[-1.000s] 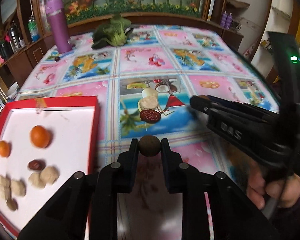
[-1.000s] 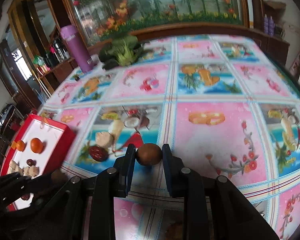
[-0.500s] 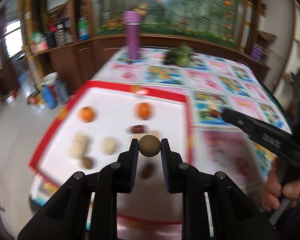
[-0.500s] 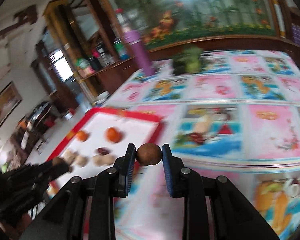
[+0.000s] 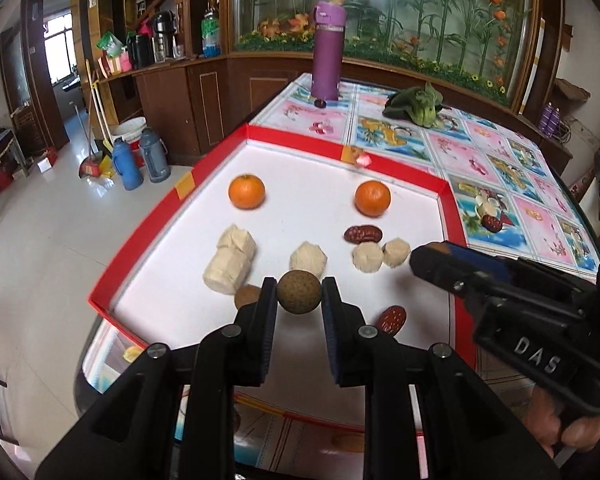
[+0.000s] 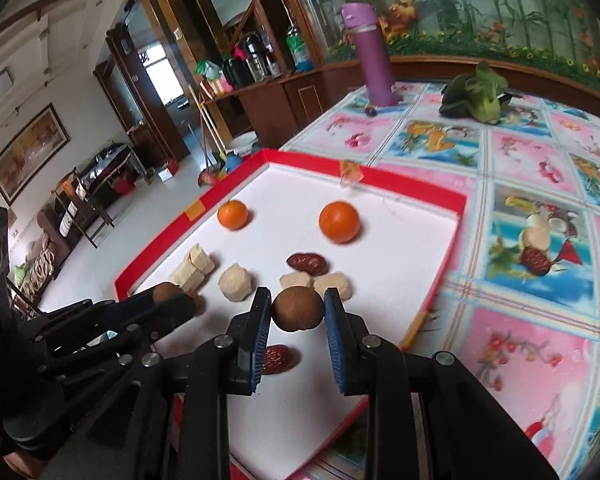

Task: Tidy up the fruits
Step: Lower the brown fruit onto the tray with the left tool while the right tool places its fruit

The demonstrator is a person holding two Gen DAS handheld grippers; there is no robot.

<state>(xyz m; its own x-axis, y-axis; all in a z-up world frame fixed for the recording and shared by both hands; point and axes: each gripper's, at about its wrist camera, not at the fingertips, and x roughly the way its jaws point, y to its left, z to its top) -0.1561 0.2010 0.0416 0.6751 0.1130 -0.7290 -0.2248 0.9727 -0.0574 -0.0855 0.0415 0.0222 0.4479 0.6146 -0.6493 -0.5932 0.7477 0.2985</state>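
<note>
Fingers (image 5: 268, 304) of both grippers around brown fruits, above red tray (image 5: 452, 216).

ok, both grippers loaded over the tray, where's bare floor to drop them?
Tray: bare along the right wall past the orange, and the near end behind the red date. Crowded mid-tray around the pale chunks.

Looks like somebody's living or dining room at home. A fruit-print tablecloth (image 5: 384, 136) is covering the table, with a purple flask (image 5: 327, 52) standing at 12 o'clock. Dark wood cabinets (image 5: 172, 96) at 10 o'clock are holding kettles and bottles. Two thermoses (image 5: 140, 160) and a broom (image 5: 94, 136) are sitting on the tile floor at 9 o'clock, and a framed painting (image 6: 28, 152) is hanging on the wall.
</note>
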